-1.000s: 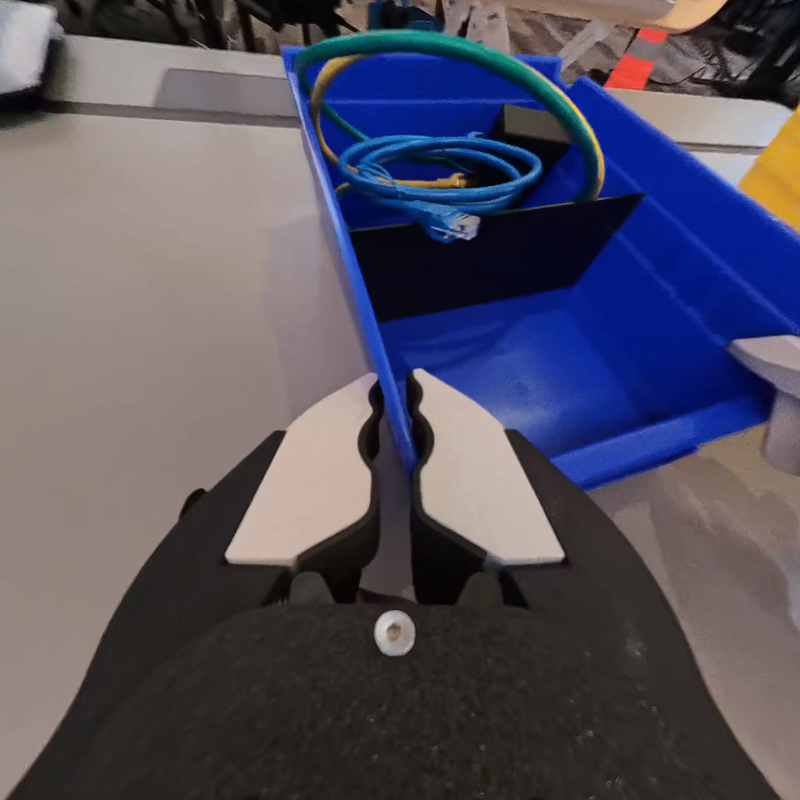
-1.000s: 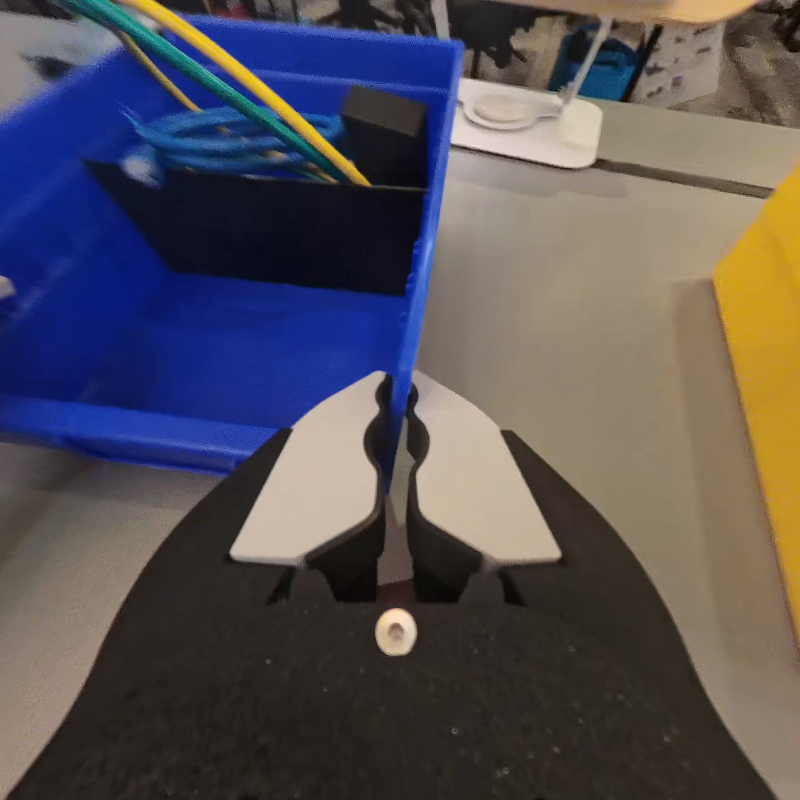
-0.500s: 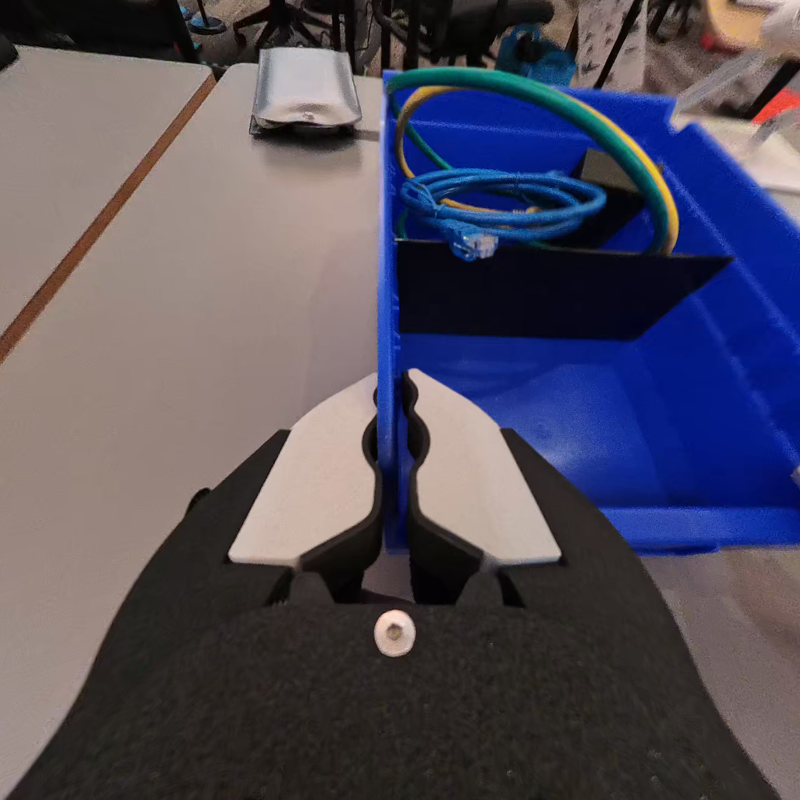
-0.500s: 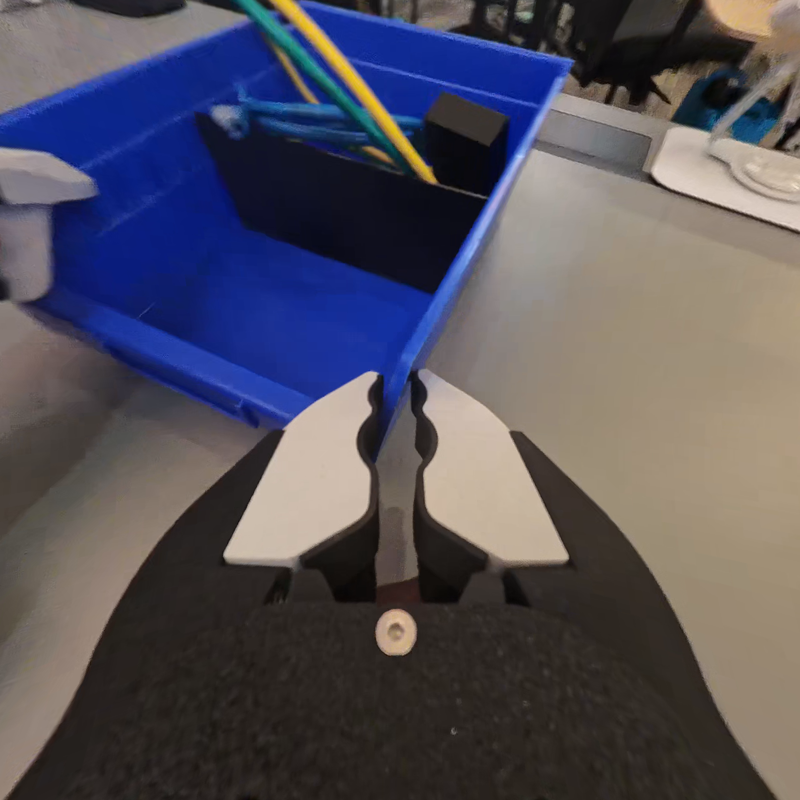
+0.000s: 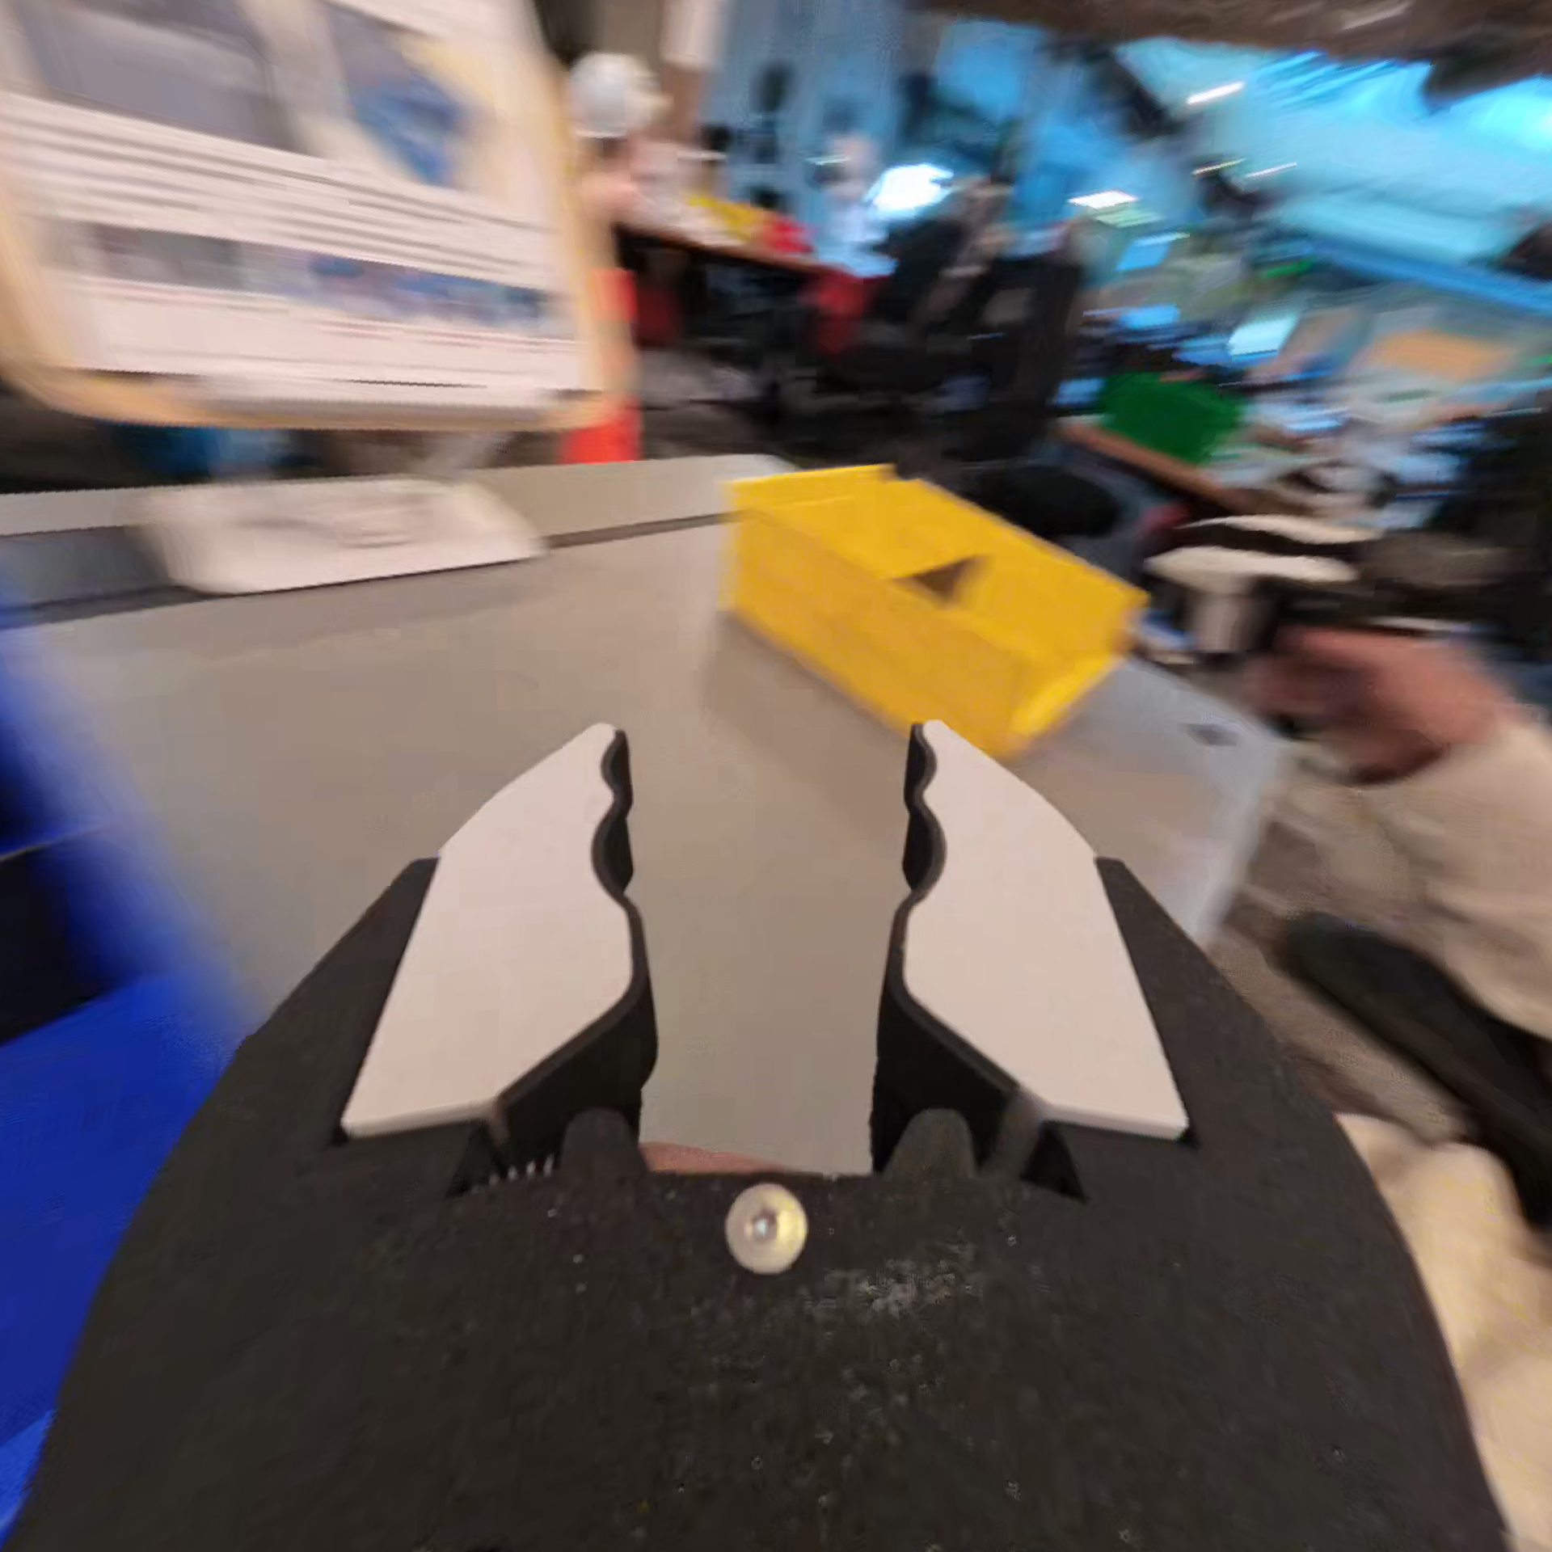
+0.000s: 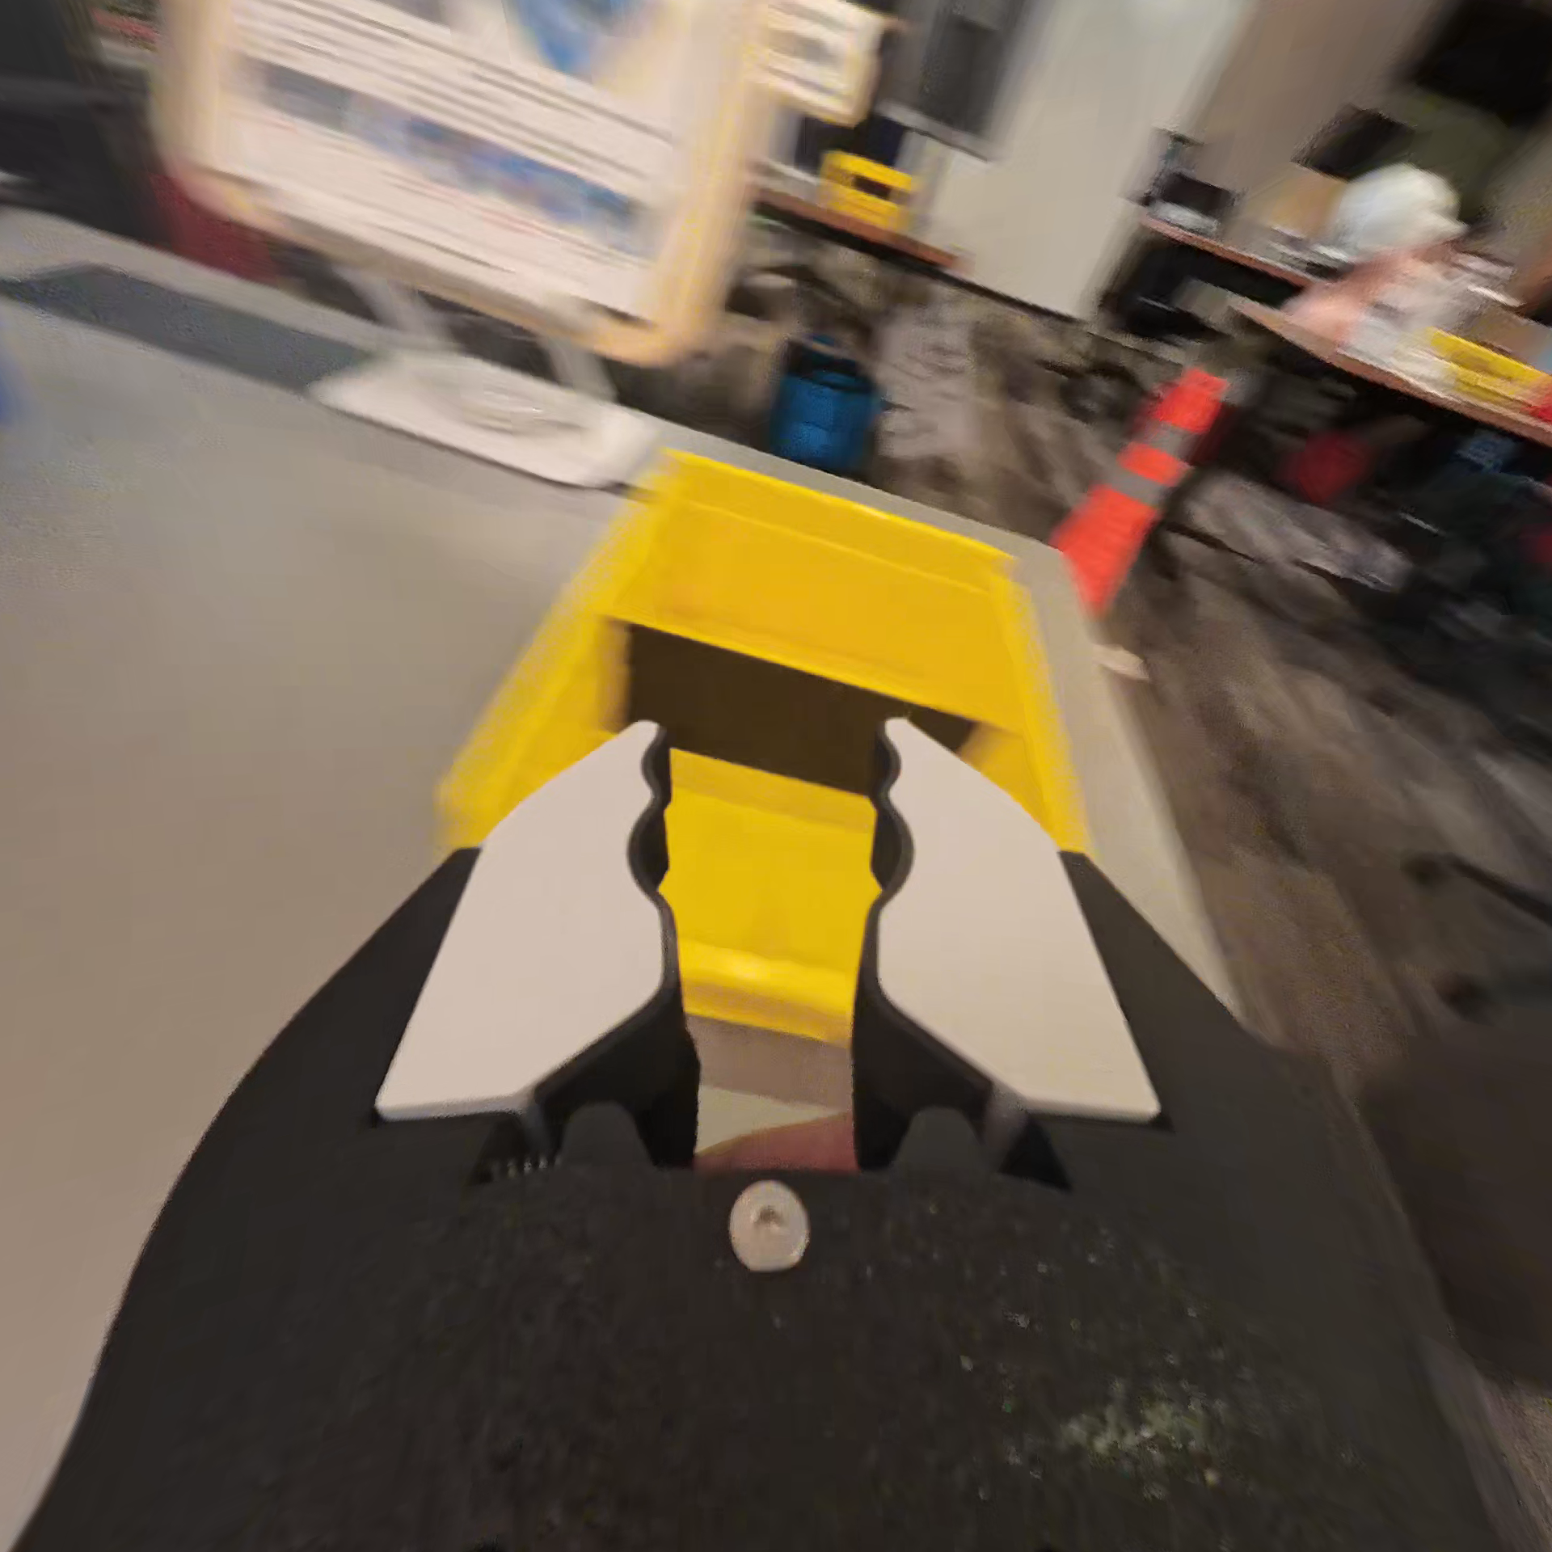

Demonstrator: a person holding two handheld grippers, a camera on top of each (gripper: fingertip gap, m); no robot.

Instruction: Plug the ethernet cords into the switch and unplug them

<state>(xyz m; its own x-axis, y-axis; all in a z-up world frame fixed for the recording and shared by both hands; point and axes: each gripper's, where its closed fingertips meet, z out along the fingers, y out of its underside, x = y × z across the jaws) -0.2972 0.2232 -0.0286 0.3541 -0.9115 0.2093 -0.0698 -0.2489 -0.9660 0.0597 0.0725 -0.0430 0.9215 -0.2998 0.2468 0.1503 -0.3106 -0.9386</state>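
Tongs left [image 5: 764,739] and right [image 6: 771,735] both spread, empty; blue bin [image 5: 76,1134] at left tongs' left edge.

A grey surface [image 5: 437,672] fills the near ground, with a seam across its far part. At its far edge a pale-framed board [image 6: 470,159] stands on a white base [image 6: 495,420], both blurred. Off the surface's right edge lies mottled dark carpet [image 6: 1310,756], where an orange cone with grey bands [image 6: 1142,487] stands. Farther back are brown-topped tables [image 6: 1377,369] cluttered with things too blurred to tell, black office chairs [image 5: 991,327], a white wall panel [image 6: 1083,159], and ceiling lights [image 5: 1108,199] in bluish haze
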